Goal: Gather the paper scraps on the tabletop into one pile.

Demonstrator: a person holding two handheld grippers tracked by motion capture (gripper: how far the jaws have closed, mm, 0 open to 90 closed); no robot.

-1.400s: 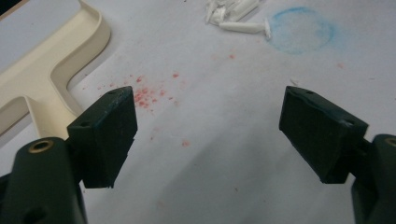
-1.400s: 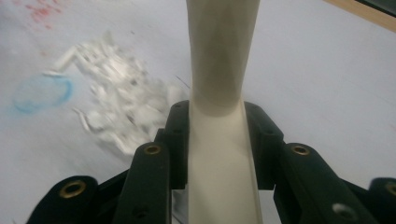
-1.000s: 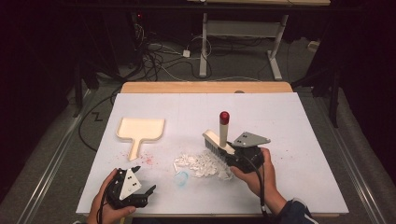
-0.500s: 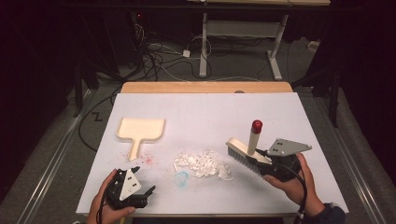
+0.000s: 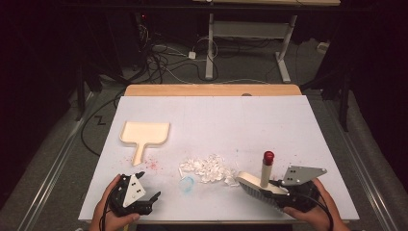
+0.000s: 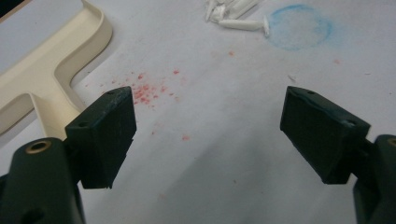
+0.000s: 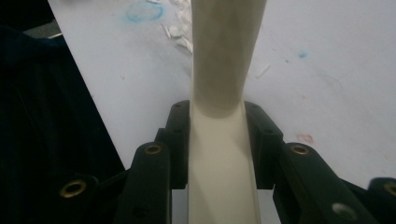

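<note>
One cream dustpan (image 5: pixel 145 134) is lying upper left on the white table (image 5: pixel 288 120), nothing visible in its tray. Left gripper (image 5: pixel 136 197) is sitting near the front edge, jaws spread wide around nothing. One pile of white scraps (image 5: pixel 208 168) is sitting mid-table, piece count unreadable, probably a dozen-plus, with one blue ring mark (image 5: pixel 187 183) beside it. Right gripper (image 5: pixel 276 192) is clamping one red-tipped brush (image 5: pixel 262 183), right of the pile.

smooth cream plastic brush (image 5: pixel 260 185) and dustpan (image 5: pixel 143 136); seemingly matt white paper sheet (image 5: pixel 250 125).
</note>
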